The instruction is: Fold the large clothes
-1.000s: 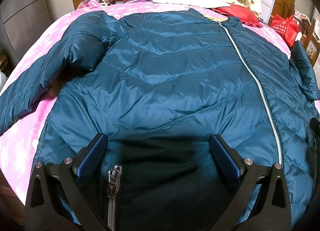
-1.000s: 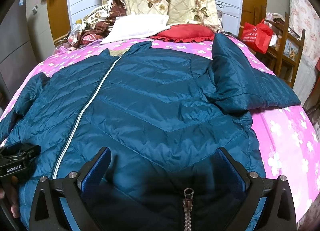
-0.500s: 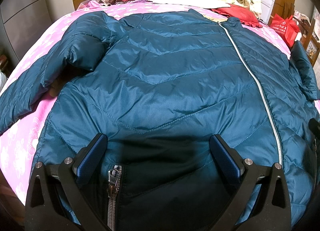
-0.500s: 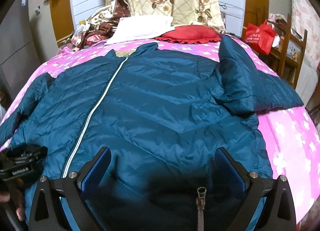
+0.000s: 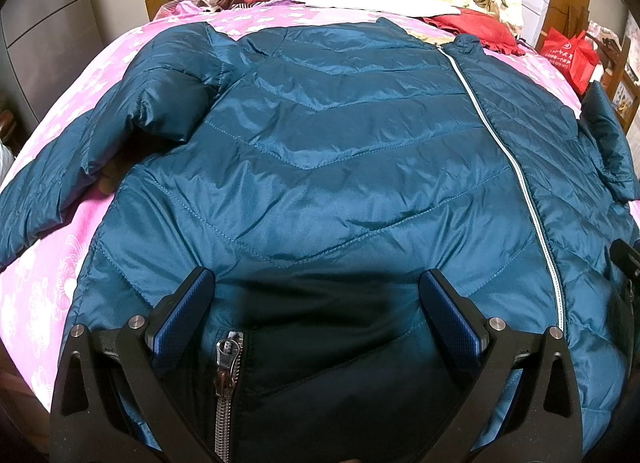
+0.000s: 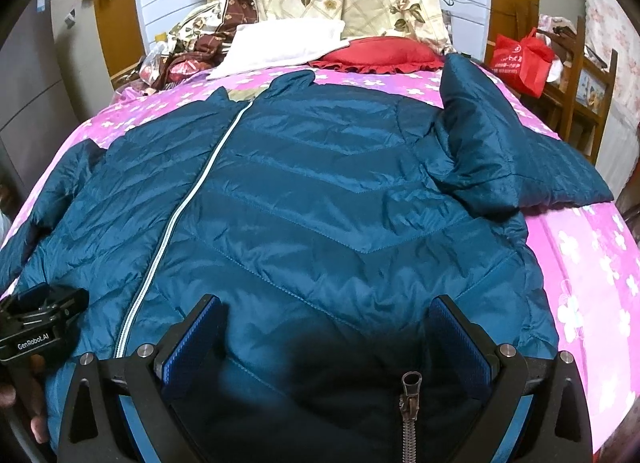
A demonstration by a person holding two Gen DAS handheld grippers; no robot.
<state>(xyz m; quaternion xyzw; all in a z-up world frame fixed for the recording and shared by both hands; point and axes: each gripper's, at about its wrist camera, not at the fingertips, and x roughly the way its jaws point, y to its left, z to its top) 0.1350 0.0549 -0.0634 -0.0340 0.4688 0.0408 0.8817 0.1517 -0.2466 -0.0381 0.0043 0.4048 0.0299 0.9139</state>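
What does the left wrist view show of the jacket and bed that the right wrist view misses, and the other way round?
Only the left wrist view shows the left gripper, open, and the pocket zipper between its fingers. Only the right wrist view shows the right gripper, open, another pocket zip pull, and a hand holding the left gripper's body. Both share the teal jacket, its white front zipper, the pink sheet and the red bag.

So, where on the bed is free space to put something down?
Bare pink floral bedsheet lies right of the teal quilted puffer jacket, below its sleeve. The headboard end, with the red pillow, is crowded.
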